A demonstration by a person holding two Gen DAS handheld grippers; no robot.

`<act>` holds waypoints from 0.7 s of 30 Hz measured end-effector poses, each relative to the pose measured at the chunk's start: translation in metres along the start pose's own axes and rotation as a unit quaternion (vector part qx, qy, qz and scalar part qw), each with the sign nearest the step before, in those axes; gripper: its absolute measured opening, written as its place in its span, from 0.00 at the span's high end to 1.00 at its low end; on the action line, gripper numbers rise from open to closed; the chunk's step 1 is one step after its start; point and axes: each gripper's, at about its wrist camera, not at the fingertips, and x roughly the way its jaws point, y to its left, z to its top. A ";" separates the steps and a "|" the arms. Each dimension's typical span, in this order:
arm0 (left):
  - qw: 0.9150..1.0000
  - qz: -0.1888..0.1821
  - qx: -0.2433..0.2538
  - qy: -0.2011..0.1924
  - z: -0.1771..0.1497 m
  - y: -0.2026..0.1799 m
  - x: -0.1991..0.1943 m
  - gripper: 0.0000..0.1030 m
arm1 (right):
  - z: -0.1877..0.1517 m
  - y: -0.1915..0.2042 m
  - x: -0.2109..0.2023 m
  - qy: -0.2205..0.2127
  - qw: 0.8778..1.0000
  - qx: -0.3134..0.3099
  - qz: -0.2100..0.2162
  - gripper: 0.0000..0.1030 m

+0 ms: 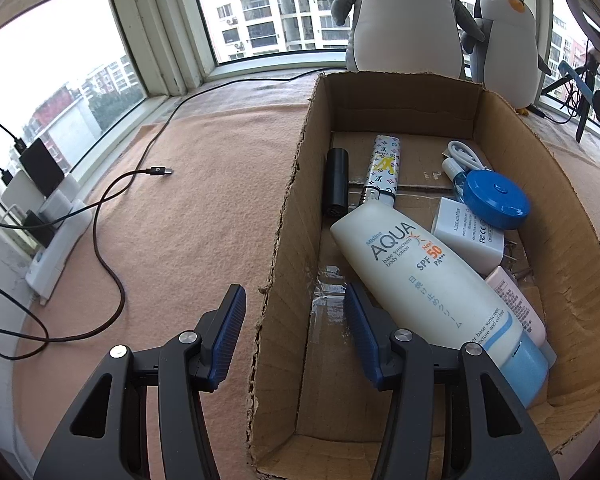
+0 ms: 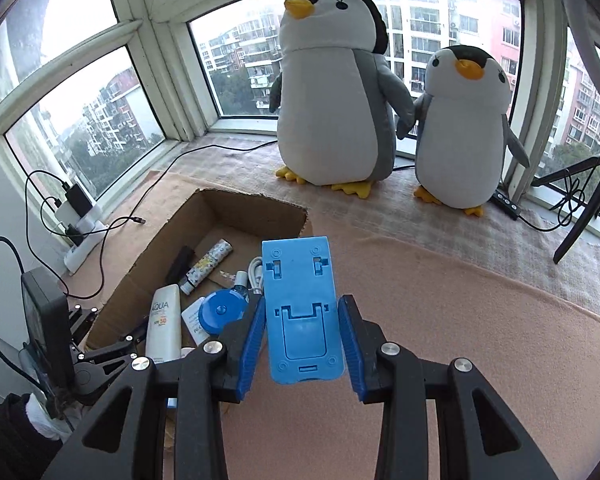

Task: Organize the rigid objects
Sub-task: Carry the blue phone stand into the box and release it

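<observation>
Currently: cardboard box (image 1: 540, 208), part-filled, on peach cloth (image 1: 180, 220).
Right gripper (image 2: 302, 338) clenched on blue phone stand (image 2: 302, 312), above the cloth just right of the box; left gripper (image 1: 295, 332) released, straddling the box's near-left wall; sunscreen bottle (image 1: 420, 276) lies inside.

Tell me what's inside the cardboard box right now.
The cardboard box holds a sunscreen bottle, black cylinder, patterned tube, blue round case, white adapter, white cable and pink tube. Whatever lies beneath them is covered.
</observation>
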 end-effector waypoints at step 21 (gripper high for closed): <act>1.000 -0.002 -0.003 0.000 0.000 0.000 -0.001 0.50 | 0.023 0.063 0.071 0.041 0.998 -0.043 0.025 0.66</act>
